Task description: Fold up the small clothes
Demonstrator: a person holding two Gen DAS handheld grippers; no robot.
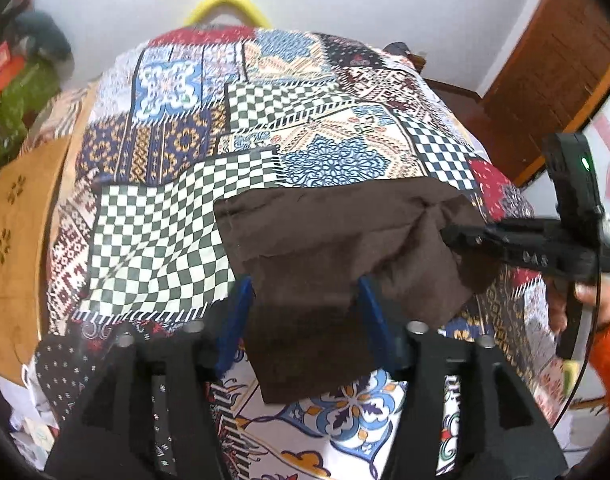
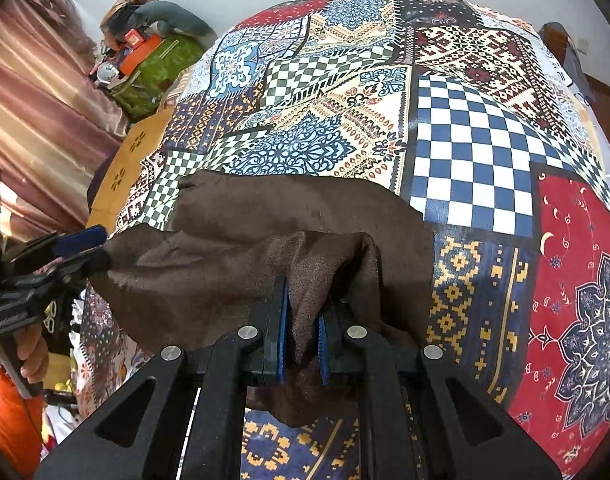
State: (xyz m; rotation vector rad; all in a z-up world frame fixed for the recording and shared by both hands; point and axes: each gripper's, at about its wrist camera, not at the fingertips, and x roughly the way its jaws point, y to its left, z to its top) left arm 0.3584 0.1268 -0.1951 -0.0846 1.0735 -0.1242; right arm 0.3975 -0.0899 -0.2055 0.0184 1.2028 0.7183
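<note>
Together, both claws hold one brown cloth [image 1: 329,240] over the patterned bench [image 1: 161,224].
Right claw [image 2: 303,332] is nearly closed, pinching a fold at lower centre; left claw [image 1: 305,312], wider apart, has cloth between its blue pads [image 1: 235,320].

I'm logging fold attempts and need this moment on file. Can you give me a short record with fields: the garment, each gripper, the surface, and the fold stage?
garment: brown cloth, far part lying on the table, near edge lifted
left gripper: wide open in its own view, cloth draped between the fingers; grip unclear
right gripper: shut on the near edge of the cloth
surface: patchwork tablecloth
fold stage: near edge raised, not yet laid over the far part
</note>
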